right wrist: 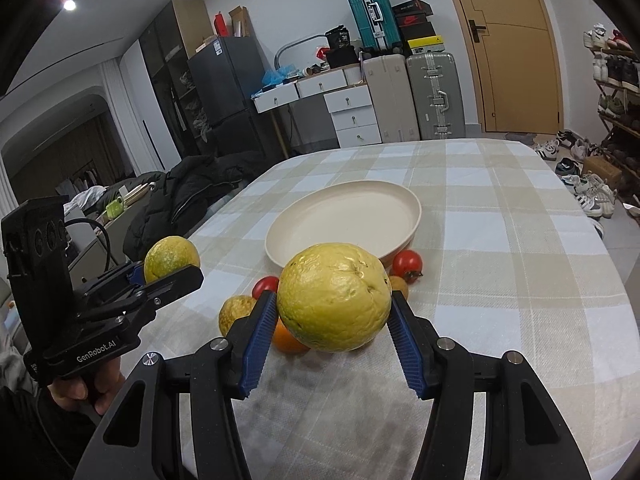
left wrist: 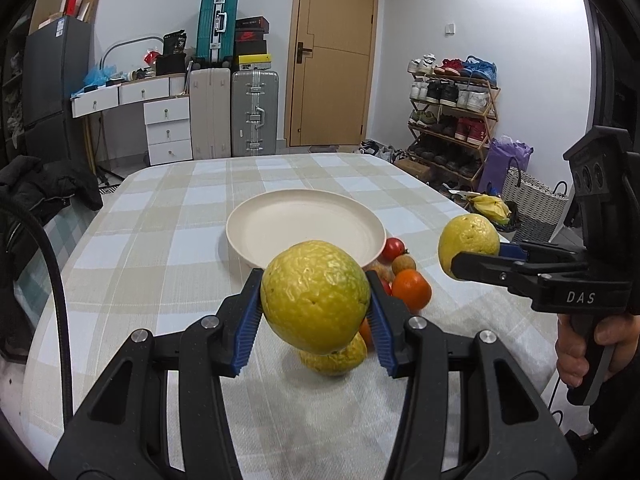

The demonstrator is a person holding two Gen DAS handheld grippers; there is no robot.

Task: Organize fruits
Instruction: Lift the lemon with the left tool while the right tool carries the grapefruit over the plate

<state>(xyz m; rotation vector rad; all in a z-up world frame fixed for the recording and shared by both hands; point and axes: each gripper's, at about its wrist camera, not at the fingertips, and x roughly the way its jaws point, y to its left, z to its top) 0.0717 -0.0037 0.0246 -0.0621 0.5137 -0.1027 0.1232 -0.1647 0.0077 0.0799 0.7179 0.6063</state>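
Note:
My left gripper (left wrist: 315, 308) is shut on a yellow-green citrus fruit (left wrist: 315, 295), held above the table in front of the cream plate (left wrist: 256, 216). It also shows in the right wrist view (right wrist: 170, 270), with its fruit (right wrist: 171, 257). My right gripper (right wrist: 334, 320) is shut on a second yellow citrus fruit (right wrist: 334, 307); in the left wrist view that gripper (left wrist: 460, 258) and fruit (left wrist: 468, 240) are at the right. On the cloth near the plate (right wrist: 320, 216) lie another yellow fruit (left wrist: 334, 358), an orange (left wrist: 412, 288) and red tomatoes (right wrist: 407, 263).
The table has a checked cloth (left wrist: 160, 220). Its left edge borders a dark jacket (left wrist: 48, 184). Suitcases (left wrist: 234, 112), a drawer unit (left wrist: 168, 128), a door and a shoe rack (left wrist: 452, 120) stand beyond the far edge.

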